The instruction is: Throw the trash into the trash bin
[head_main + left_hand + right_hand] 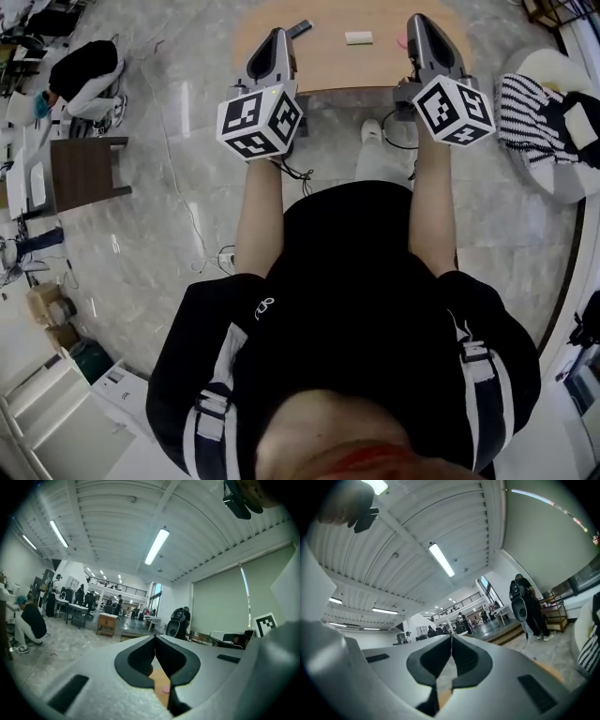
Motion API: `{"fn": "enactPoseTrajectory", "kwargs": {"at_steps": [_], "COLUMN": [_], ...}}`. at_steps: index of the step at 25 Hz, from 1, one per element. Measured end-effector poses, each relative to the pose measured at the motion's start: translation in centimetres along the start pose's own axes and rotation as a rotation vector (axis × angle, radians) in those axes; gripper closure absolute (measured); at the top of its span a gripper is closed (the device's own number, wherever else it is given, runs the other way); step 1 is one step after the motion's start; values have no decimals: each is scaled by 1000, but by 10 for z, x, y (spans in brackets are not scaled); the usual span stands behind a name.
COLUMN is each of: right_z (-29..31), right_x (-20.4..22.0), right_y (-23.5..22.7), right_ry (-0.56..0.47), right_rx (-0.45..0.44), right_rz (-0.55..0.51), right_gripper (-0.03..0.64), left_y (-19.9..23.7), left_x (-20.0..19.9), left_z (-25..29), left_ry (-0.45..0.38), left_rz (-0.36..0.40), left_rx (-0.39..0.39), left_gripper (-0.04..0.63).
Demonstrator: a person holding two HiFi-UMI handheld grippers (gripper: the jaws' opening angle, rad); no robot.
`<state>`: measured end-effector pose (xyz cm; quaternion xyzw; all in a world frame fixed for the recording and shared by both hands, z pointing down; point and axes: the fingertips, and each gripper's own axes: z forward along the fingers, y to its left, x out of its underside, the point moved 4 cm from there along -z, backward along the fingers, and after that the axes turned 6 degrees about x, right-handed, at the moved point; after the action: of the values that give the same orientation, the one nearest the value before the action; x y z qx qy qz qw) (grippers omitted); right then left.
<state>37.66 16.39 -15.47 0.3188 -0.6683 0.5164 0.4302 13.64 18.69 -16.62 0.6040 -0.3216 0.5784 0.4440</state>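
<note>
Head view: note the smooth tan wooden surface [328, 66] with a flat white rectangular scrap [358, 37] lying on it, between left gripper [279, 34] and right gripper [418, 21]. Left gripper view: observe curved matte black fingers [140, 660] pressed together, gripping nothing. Right gripper view: observe matching fingers [436, 660] closed tip to tip, empty.

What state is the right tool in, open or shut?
Shut and empty: the right tool shows its jaws meeting at the tips in the right gripper view, nothing between them.
</note>
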Motion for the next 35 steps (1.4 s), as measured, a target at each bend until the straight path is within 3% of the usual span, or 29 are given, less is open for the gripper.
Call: {"fn": "enactPoseTrajectory", "kwargs": {"at_steps": [9,16,22,35], "right_z": [150,225,284,297], "right_x": [3,1,6,37], "right_y": [-50,-76,-60,-55], "right_ry": [83,145,184,268], "right_rx": [-79,-125,-193,-219], "right_rz": [-18,-33,-51,-41], "right_gripper": [604,605,604,604], "left_y": [25,52,97,124], "left_x": [-20,-24,-30,-25], "left_z": [150,214,240,224], "left_ry": [6,3,-4,20], "left_rz": [15,-37,-77,-99], "left_rx": [-52,-108,-188,-291], "left_gripper": [588,588,588,588]}}
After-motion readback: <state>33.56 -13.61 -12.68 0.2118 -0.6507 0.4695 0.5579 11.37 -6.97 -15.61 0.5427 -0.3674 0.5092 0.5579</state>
